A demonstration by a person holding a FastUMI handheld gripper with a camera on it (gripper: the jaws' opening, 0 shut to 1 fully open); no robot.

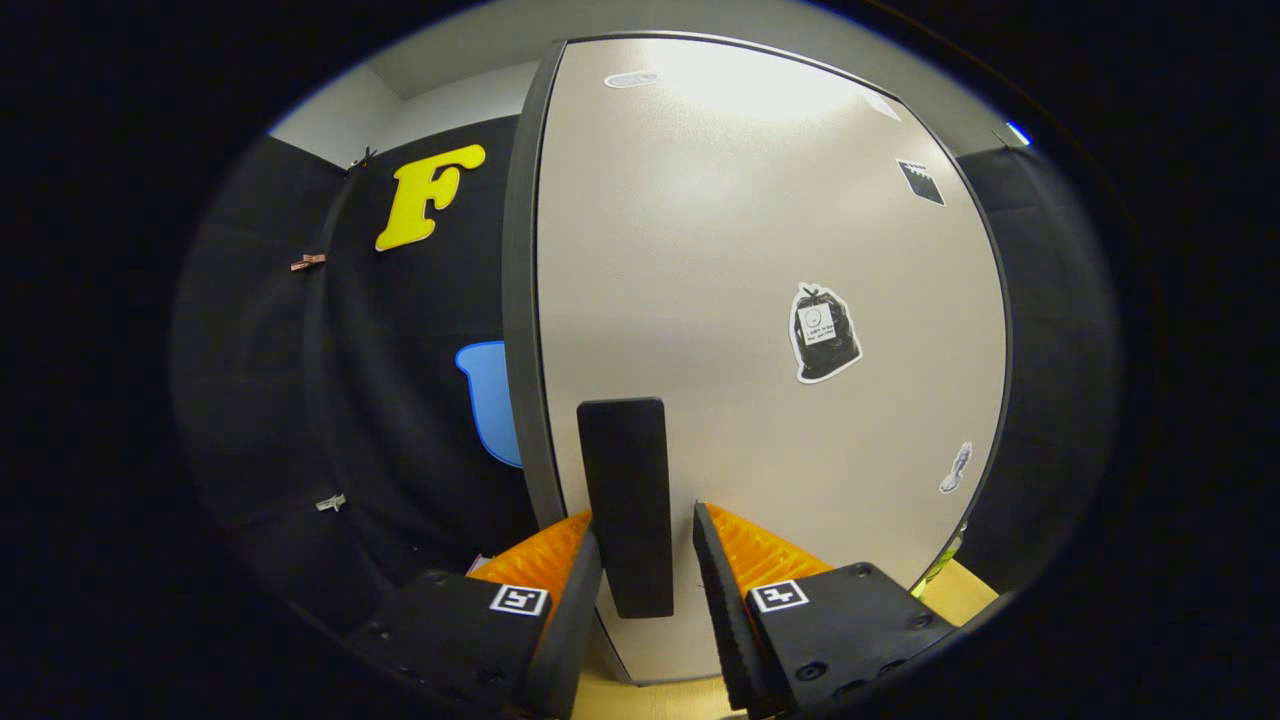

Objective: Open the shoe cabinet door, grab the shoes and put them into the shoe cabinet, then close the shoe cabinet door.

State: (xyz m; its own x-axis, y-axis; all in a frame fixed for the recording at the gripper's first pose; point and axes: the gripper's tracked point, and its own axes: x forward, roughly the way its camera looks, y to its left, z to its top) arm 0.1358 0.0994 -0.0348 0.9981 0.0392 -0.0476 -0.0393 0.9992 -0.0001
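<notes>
Between the parted fingers (pixel 645 560) stands the door handle (pixel 625 505), not clearly gripped

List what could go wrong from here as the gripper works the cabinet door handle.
1. The gripper has a finger on each side of the dark vertical handle, with a gap showing on one side; if it pulls before both press, it may slip off.
2. The handle sits near one edge of the cabinet door, so a skewed pull could twist the fingers off it.
</notes>
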